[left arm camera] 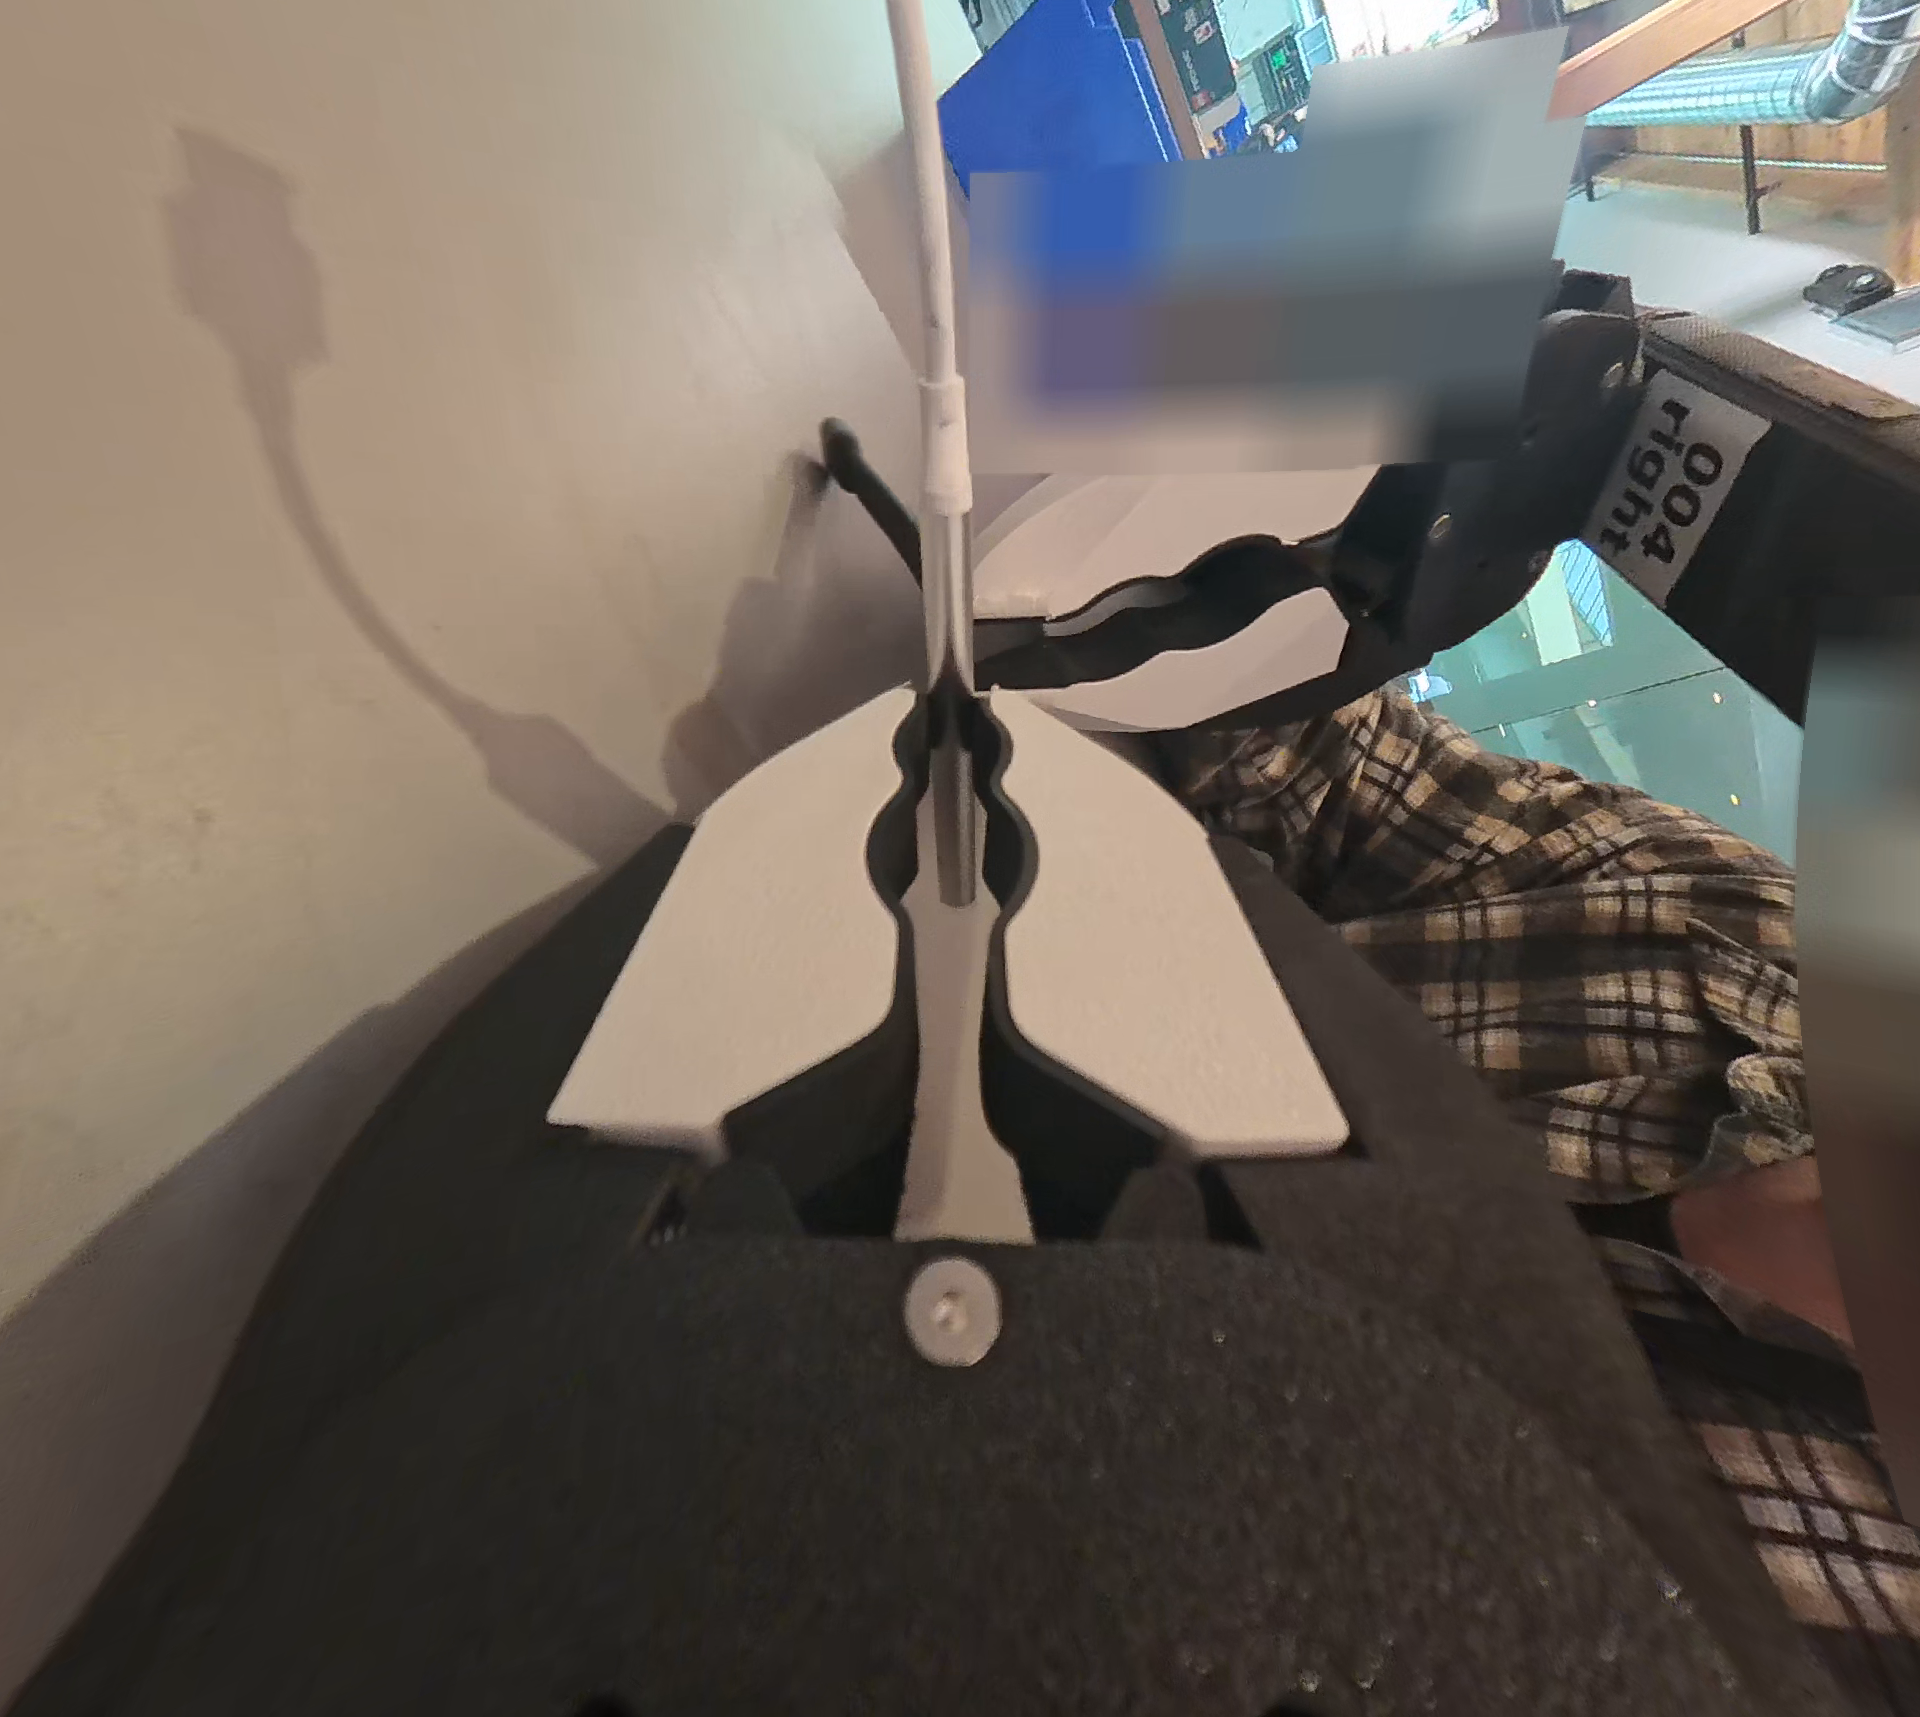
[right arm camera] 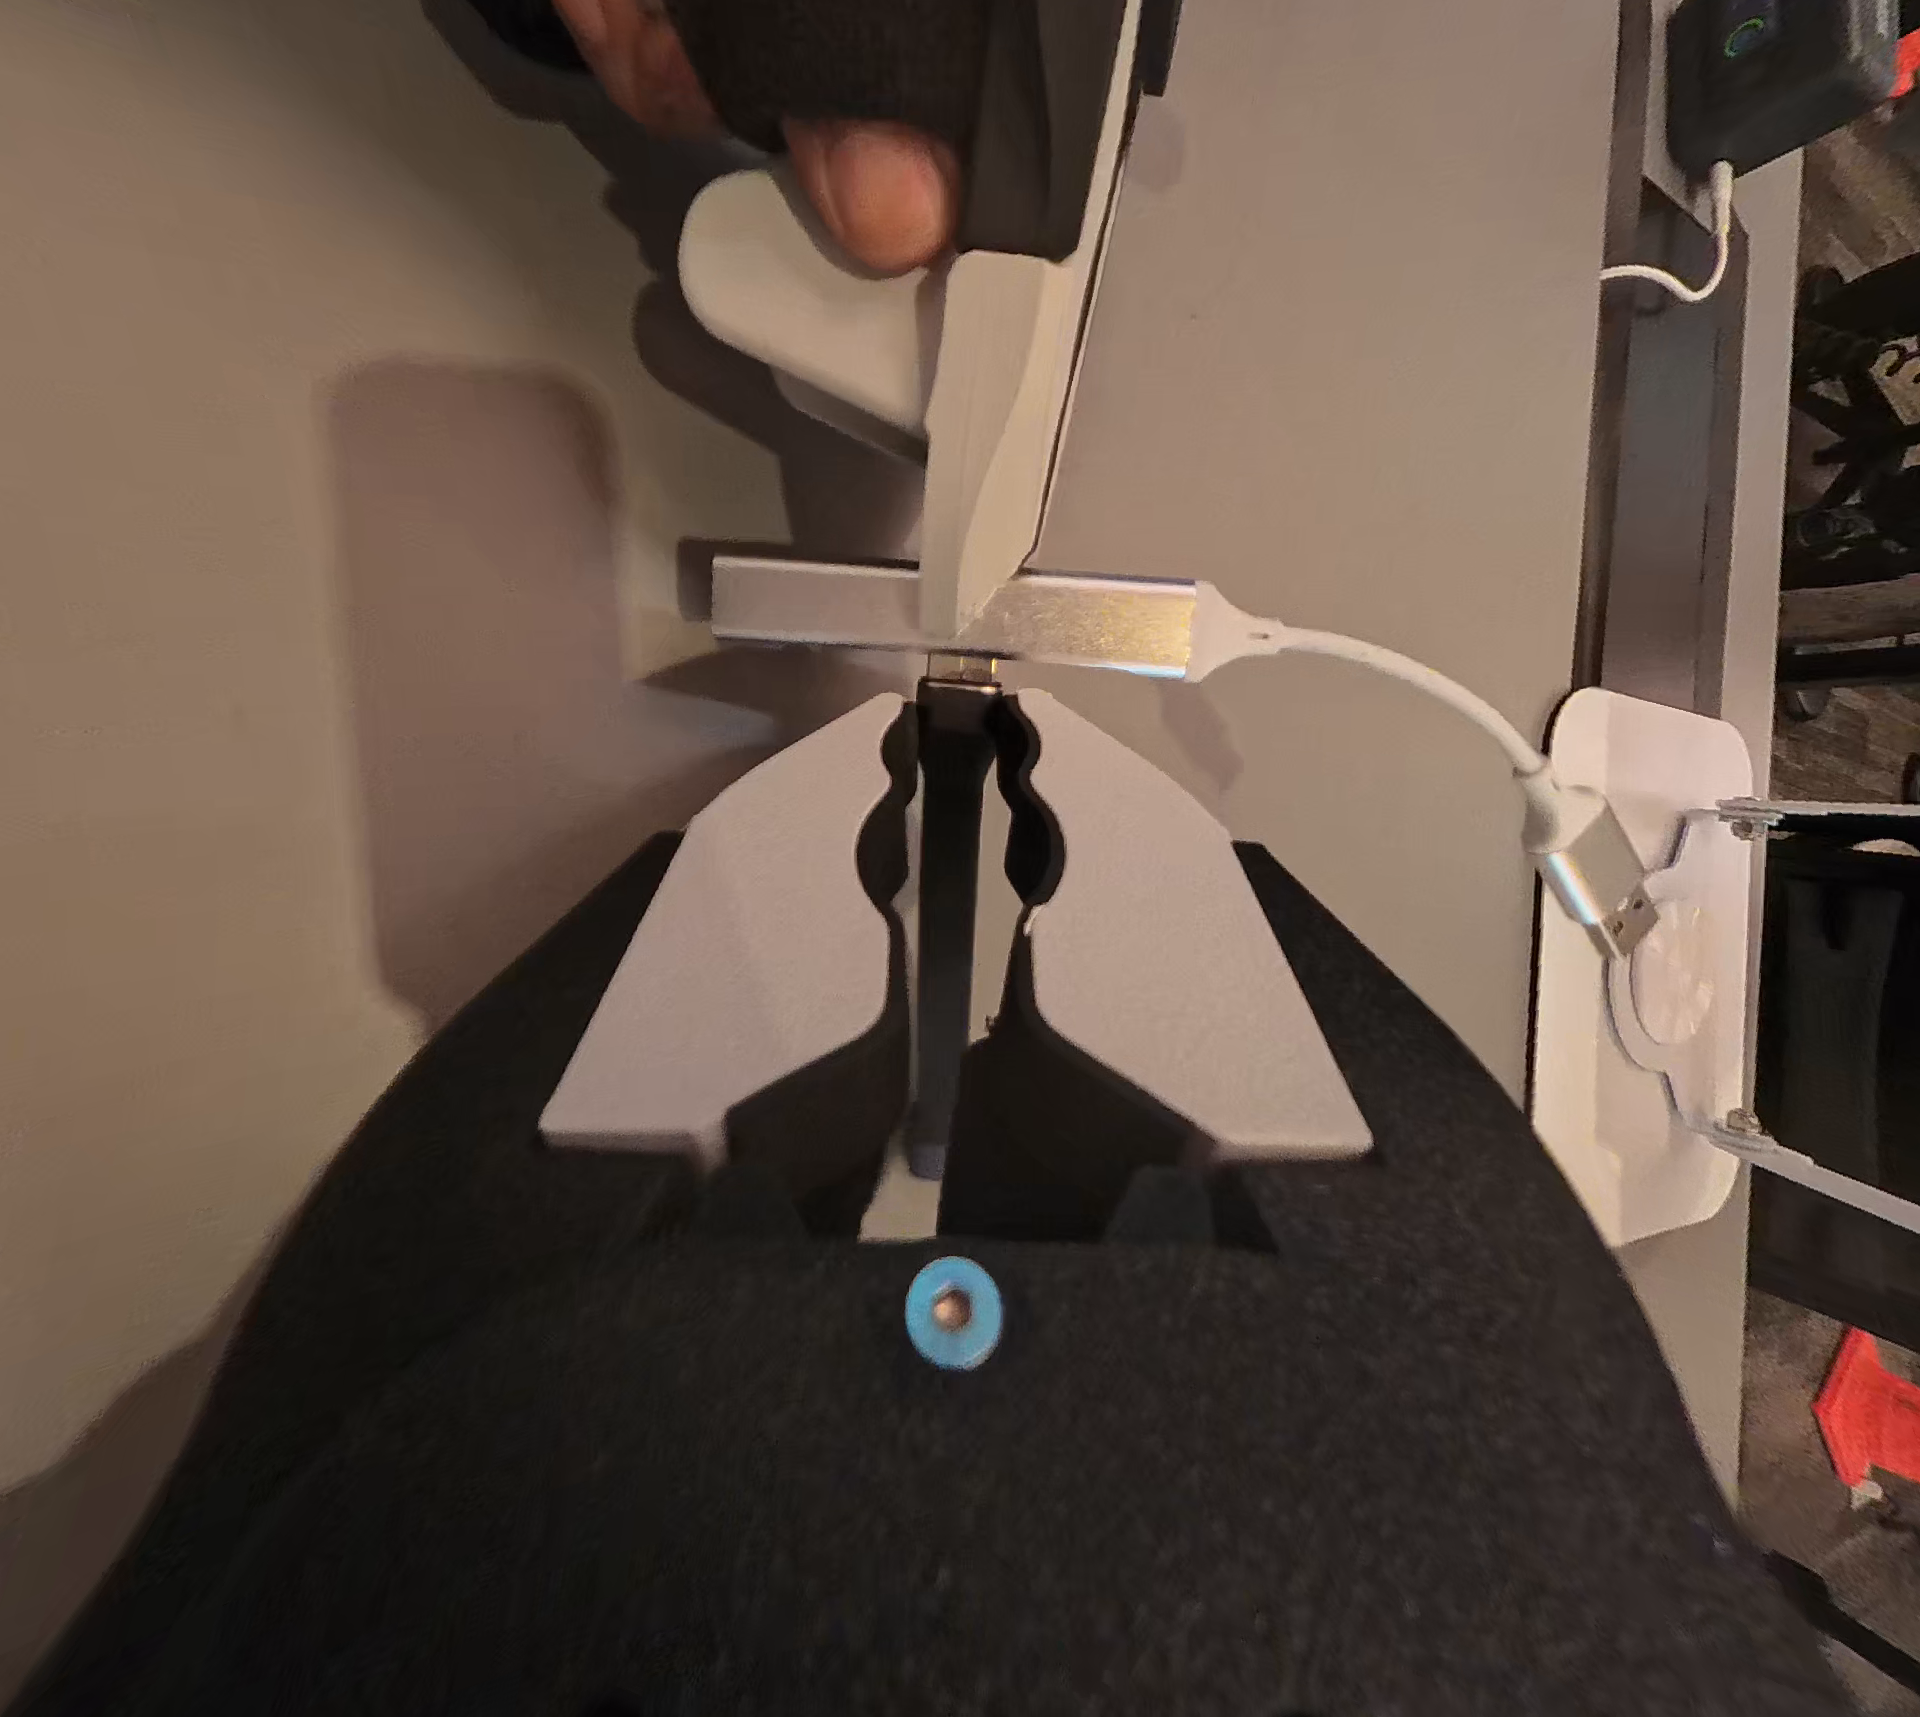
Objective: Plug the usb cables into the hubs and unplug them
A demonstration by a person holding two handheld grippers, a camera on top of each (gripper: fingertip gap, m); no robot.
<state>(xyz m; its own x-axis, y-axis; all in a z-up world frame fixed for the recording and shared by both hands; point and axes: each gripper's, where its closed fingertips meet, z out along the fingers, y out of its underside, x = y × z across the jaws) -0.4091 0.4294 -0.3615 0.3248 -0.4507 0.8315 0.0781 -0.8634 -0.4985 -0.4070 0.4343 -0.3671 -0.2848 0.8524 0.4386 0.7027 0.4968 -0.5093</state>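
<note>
My left gripper [left arm camera: 951, 701] is shut on a slim silver USB hub [left arm camera: 956, 826], seen edge-on between its white fingers. The hub's white cable [left arm camera: 920, 161] runs away from it. In the right wrist view the hub [right arm camera: 1091, 618] lies crosswise, pinched from above by the left gripper [right arm camera: 971, 607]. My right gripper [right arm camera: 961, 696] is shut on a black USB plug [right arm camera: 948, 888]. The plug's metal tip [right arm camera: 961, 665] sits at the hub's near side port. The right gripper also shows in the left wrist view [left arm camera: 997, 639], with the black cable [left arm camera: 862, 483] behind it.
The hub's white cable [right arm camera: 1403, 680] ends in a silver USB plug [right arm camera: 1600, 878] resting on a white plastic tray [right arm camera: 1642, 1044] at the white table's [right arm camera: 1351, 317] right edge. A black device [right arm camera: 1777, 67] with a white lead sits at upper right. A plaid sleeve [left arm camera: 1507, 940] is close by. My left and right fingertips are right by each other.
</note>
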